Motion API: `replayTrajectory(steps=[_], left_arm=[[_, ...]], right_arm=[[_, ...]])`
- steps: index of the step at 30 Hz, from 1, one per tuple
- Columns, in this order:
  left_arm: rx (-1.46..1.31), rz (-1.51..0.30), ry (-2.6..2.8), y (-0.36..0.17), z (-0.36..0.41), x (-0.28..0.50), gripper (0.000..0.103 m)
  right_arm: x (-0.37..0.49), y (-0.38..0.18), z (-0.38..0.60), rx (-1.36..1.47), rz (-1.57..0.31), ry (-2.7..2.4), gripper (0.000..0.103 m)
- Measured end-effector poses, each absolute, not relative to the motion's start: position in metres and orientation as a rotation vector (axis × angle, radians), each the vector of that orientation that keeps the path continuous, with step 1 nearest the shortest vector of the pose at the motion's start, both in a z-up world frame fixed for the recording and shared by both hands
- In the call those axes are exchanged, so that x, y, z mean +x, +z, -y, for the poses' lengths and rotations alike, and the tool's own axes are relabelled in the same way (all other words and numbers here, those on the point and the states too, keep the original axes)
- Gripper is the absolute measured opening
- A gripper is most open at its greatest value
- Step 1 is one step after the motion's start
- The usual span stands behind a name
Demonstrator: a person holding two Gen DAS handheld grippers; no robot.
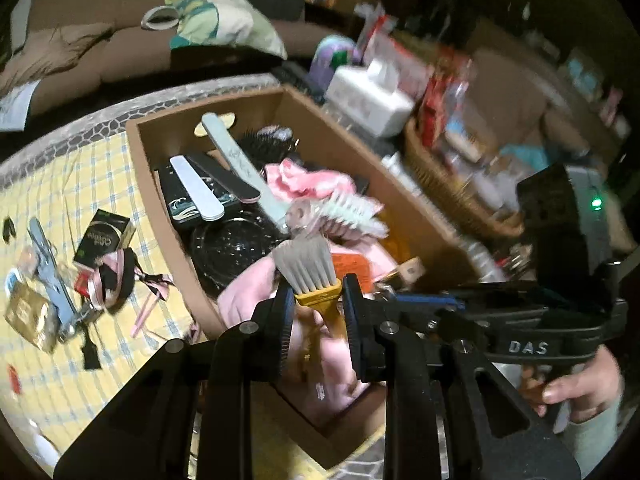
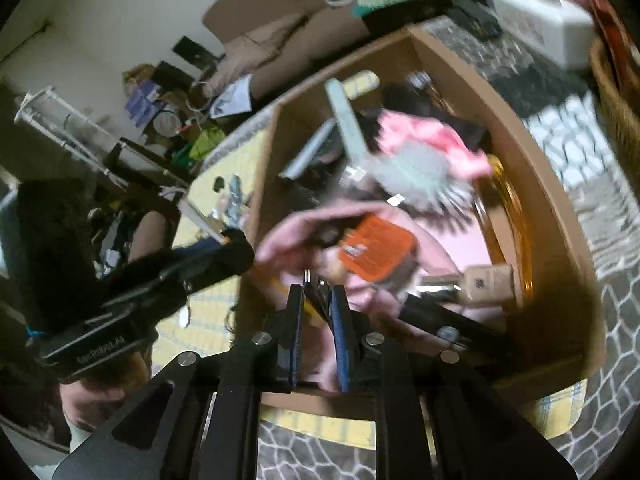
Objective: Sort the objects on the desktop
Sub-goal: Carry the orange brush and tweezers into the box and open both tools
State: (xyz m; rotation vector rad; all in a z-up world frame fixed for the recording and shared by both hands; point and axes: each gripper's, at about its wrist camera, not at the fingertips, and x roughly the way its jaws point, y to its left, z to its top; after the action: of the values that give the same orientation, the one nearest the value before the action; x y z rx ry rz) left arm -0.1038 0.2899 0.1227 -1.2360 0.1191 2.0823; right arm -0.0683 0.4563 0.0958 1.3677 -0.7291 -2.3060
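Both grippers hang over the open brown cardboard box, which serves as the landmark and, by judgement, as the collecting bin for the sort. Left gripper: fingers narrow, clamped on the yellow ferrule of a small flat brush with grey bristles; brush upright, bristles pointing away, held above the near end of the box, probably for dropping in. Right gripper: fingers nearly together, pinching a small dark object with a metal ring at its top; blur prevents identification. It too sits above the near end of the box. Box contents, far end: pale nail files, one dark file, a black bristle hairbrush. Middle: crumpled pink cloth, a mint-bristled round brush, a black glossy dish. Near end: pink fabric, an orange packet, a wooden-handled tool. An amber rim lies along the right wall. Outside the box, left of it on the yellow checked surface: a black carton with gold lettering, a pink-and-black ribbon, a blue metal tool, gold foil packet; these appear unsorted. Right of the box: white tissue box, wicker basket.
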Motion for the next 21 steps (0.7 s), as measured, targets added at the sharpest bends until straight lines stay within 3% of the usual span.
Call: replayTrajectory(steps=[7,9,11,12,17,21], left_arm=[[-1.31,-0.335,2.07,0.102,-0.332,-0.12,0.025],[-1.315,-0.35,2.06,0.097,-0.338,-0.122,0.03],[-1.324,-0.355,2.054,0.093,-0.341,-0.123,0.032],[-1.331,-0.354,2.061,0.092,-0.341,-0.123,0.035],[-1.315,-0.256,2.101,0.104,-0.324,-0.121,0.069],[-1.282,-0.187,2.165,0.12,-0.298,-0.116,0.081]], right_arm=[[-0.073,0.09,-0.473,1.373,0.773,-2.352,0.016],[-0.073,0.095,-0.479,1.357,0.774,-2.393,0.023],[-0.072,0.102,-0.485,1.338,0.785,-2.444,0.041],[-0.07,0.105,-0.489,1.324,0.793,-2.465,0.044],[-0.064,0.119,-0.5,1.267,0.807,-2.523,0.059],[-0.067,0.129,-0.487,1.269,0.722,-2.558,0.066]])
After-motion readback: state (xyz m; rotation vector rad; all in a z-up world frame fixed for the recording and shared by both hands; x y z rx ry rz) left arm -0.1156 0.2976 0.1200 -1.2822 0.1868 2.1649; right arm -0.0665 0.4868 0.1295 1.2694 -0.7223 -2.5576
